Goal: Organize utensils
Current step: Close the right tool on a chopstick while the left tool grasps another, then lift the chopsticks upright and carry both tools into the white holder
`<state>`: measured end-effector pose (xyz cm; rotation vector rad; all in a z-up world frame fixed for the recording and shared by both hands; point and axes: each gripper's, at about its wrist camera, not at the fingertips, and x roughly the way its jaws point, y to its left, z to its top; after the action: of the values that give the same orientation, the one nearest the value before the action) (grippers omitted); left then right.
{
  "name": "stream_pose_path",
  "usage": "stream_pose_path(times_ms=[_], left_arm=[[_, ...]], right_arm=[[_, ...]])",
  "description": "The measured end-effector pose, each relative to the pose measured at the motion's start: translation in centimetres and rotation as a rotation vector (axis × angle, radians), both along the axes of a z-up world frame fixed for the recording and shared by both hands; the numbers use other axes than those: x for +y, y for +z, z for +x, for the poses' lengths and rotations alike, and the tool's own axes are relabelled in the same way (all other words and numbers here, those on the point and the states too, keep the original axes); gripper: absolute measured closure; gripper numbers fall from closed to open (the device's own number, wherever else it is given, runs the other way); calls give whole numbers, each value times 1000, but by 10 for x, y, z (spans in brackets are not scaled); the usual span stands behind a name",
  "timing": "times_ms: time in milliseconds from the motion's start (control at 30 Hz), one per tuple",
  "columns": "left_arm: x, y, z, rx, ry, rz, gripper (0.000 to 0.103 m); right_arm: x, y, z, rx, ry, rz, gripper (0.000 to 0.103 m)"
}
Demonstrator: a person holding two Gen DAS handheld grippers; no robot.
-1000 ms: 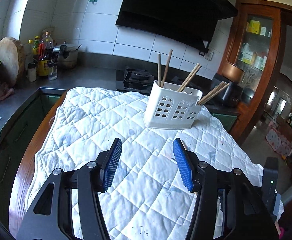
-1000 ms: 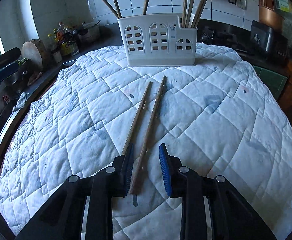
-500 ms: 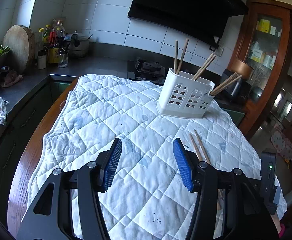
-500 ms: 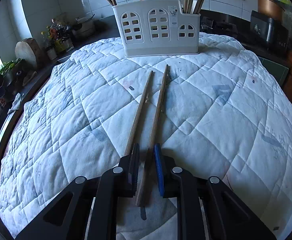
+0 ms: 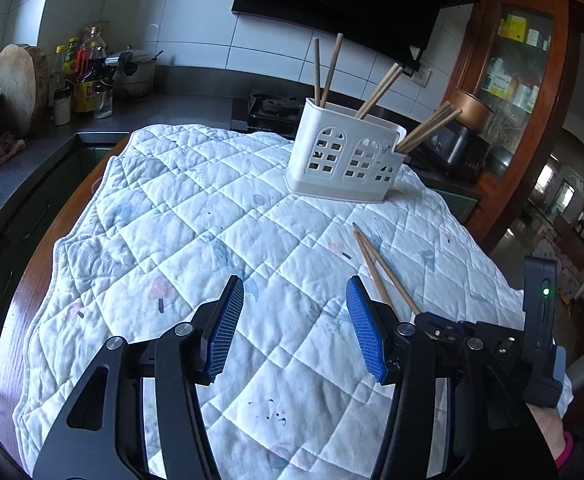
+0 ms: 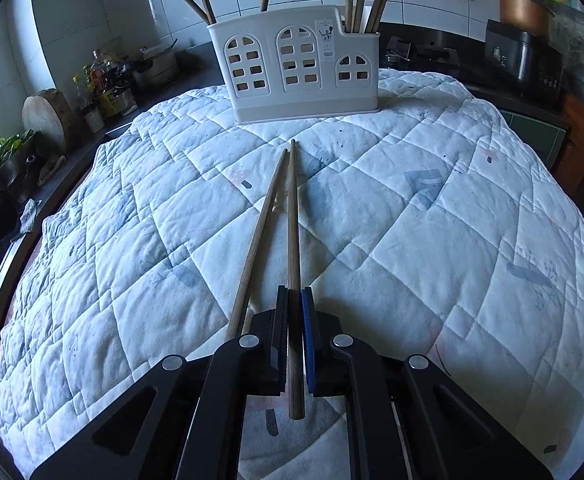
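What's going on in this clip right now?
A person is sorting wooden chopsticks into a white plastic utensil holder on a quilted white cloth. The right gripper has its jaws shut on one wooden chopstick; its partner chopstick lies alongside on the cloth. The left gripper hovers open, holding nothing.

Our right gripper has its jaws drawn in close, the blue pads pinching a single chopstick between them, low over the surface and pointing straight ahead. In the left wrist view we see that same right gripper from the side, reaching in just beside our left one, with a little of our right hand showing behind it (only skin at the wrist, really). Our left gripper hovers with its jaws spread wide and nothing between its blue pads, tilted down and forward.
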<state>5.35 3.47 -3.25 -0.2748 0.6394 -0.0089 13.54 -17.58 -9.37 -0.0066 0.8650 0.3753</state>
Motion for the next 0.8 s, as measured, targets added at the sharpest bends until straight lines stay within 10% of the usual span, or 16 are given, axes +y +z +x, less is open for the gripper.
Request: stream_pose_path(times_ms=[600,800], left_arm=[[-96,-48,25,132,-201,-51,53],[-110,-65,43,185,-225,-92,76]], right_arm=[[-50,80,-32,-227,-19,94,96],[-58,88,-32,-250,-15,104,96]])
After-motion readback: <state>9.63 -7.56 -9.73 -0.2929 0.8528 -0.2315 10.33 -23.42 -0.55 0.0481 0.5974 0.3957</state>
